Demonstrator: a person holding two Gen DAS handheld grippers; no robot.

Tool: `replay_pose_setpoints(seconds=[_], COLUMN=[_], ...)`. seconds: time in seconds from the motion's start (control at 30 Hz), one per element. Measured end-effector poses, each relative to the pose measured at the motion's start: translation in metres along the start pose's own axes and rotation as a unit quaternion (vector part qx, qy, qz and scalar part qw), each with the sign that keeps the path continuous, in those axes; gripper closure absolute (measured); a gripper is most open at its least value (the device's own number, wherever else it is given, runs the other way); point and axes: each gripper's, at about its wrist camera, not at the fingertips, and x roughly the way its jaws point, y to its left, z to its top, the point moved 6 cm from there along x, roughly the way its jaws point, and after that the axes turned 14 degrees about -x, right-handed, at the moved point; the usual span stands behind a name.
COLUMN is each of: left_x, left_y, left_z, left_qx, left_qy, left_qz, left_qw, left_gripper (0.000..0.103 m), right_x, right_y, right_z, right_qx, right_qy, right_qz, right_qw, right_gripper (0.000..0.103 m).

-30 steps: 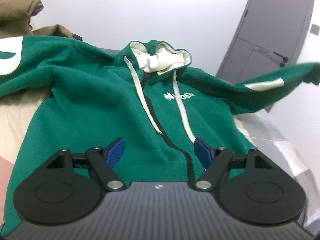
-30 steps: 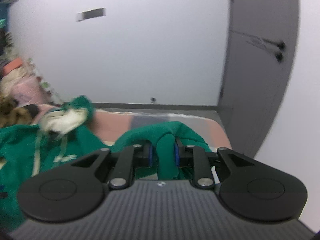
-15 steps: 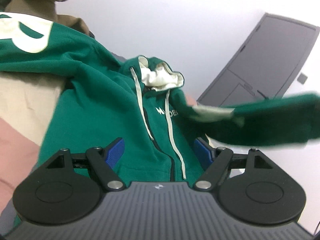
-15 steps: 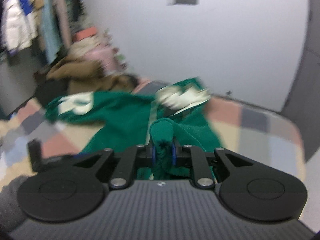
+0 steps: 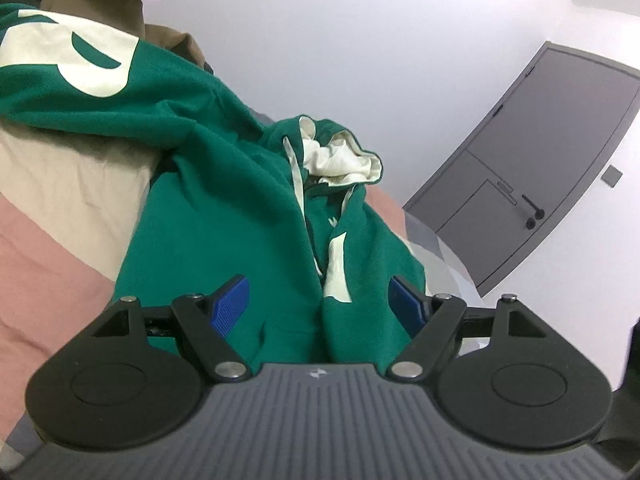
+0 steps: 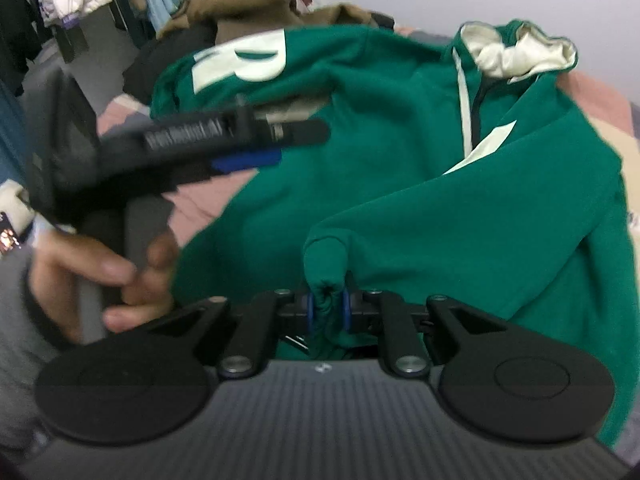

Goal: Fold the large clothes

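Right wrist view, somewhat blurred: right gripper pinches the green hoodie's limp sleeve cuff below the hood; left gripper hovers open; soft fleece, probably best held at cuffs and hem.

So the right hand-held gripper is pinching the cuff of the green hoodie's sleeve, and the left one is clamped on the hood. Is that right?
Not quite. The left hand-held gripper grips nothing: the left wrist view shows its blue pads spread wide over the green hoodie, well short of the hood. The right hand-held gripper is indeed pinching the sleeve cuff.
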Motion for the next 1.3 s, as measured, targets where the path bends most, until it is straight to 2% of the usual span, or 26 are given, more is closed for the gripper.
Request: replay_pose_setpoints(seconds=[0.07,0.13,0.17,0.2,0.27,0.37,0.47,0.53,0.6,0.67,0.73,0.83,0.93,0.97,1.03,1.07,1.1,1.17,1.23,1.3], left_x=[0.003,0.004,0.006,0.007,0.009,0.014,0.022,0.029,0.035,0.041,0.046,0.054,0.064,0.066,0.070,0.072,0.073,0.076,0.080,0.085], left_y=[0.000,-0.001,-0.001,-0.001,-0.002,-0.003,-0.003,-0.003,-0.003,-0.005,-0.007,-0.008,-0.006,-0.006,-0.006,-0.008,-0.009,-0.011,-0.014,-0.017], left_z=[-0.001,-0.002,-0.002,-0.002,-0.001,-0.002,-0.003,-0.005,-0.008,-0.010,-0.012,-0.014,-0.015,-0.015,-0.015,-0.015,-0.015,-0.016,-0.016,-0.017], left_qx=[0.002,0.006,0.007,0.008,0.012,0.016,0.017,0.021,0.022,0.025,0.028,0.033,0.031,0.030,0.033,0.039,0.043,0.054,0.059,0.064], left_qy=[0.003,0.003,0.003,0.003,0.000,0.002,0.005,0.010,0.014,0.016,0.011,0.006,0.003,0.003,0.002,0.000,-0.001,-0.005,-0.005,0.003], left_qz=[0.001,0.005,0.007,0.009,0.012,0.016,0.020,0.021,0.017,0.016,0.016,0.017,0.020,0.020,0.019,0.017,0.015,0.012,0.009,0.000], left_qw=[1.0000,1.0000,0.9999,0.9999,0.9999,0.9997,0.9996,0.9995,0.9995,0.9994,0.9994,0.9993,0.9993,0.9993,0.9993,0.9991,0.9989,0.9985,0.9982,0.9980], left_gripper=[0.023,0.023,0.023,0.023,0.023,0.023,0.023,0.023,0.023,0.023,0.023,0.023,0.023,0.023,0.023,0.023,0.023,0.023,0.023,0.023], right_x=[0.003,0.002,-0.002,-0.008,-0.016,-0.029,-0.027,-0.015,0.003,0.020,0.038,0.063,0.077,0.080,0.081,0.079,0.078,0.066,0.053,0.046], right_y=[-0.006,-0.012,-0.017,-0.023,-0.038,-0.075,-0.130,-0.174,-0.218,-0.252,-0.273,-0.292,-0.302,-0.308,-0.317,-0.321,-0.324,-0.333,-0.344,-0.359], right_z=[-0.005,-0.007,-0.007,-0.007,-0.002,0.000,-0.002,-0.011,-0.022,-0.035,-0.043,-0.047,-0.039,-0.035,-0.026,-0.021,-0.017,-0.012,-0.013,-0.021], right_qx=[0.003,0.017,0.028,0.038,0.057,0.098,0.143,0.176,0.221,0.266,0.308,0.318,0.315,0.311,0.302,0.298,0.292,0.276,0.279,0.292], right_qy=[0.003,0.002,-0.006,-0.019,-0.041,-0.080,-0.103,-0.101,-0.093,-0.092,-0.098,-0.105,-0.140,-0.153,-0.175,-0.185,-0.197,-0.229,-0.255,-0.259], right_qz=[0.005,0.022,0.026,0.033,0.050,0.028,-0.033,-0.082,-0.109,-0.112,-0.093,-0.098,-0.074,-0.068,-0.070,-0.075,-0.078,-0.098,-0.115,-0.145], right_qw=[1.000,1.000,0.999,0.999,0.996,0.992,0.984,0.976,0.965,0.953,0.942,0.937,0.936,0.935,0.935,0.934,0.933,0.928,0.919,0.909], right_gripper=[0.081,0.062,0.046,0.038,0.037,0.036,0.032,0.032,0.032,0.032,0.030,0.031,0.032,0.038,0.061,0.080,0.086,0.088,0.089,0.089])
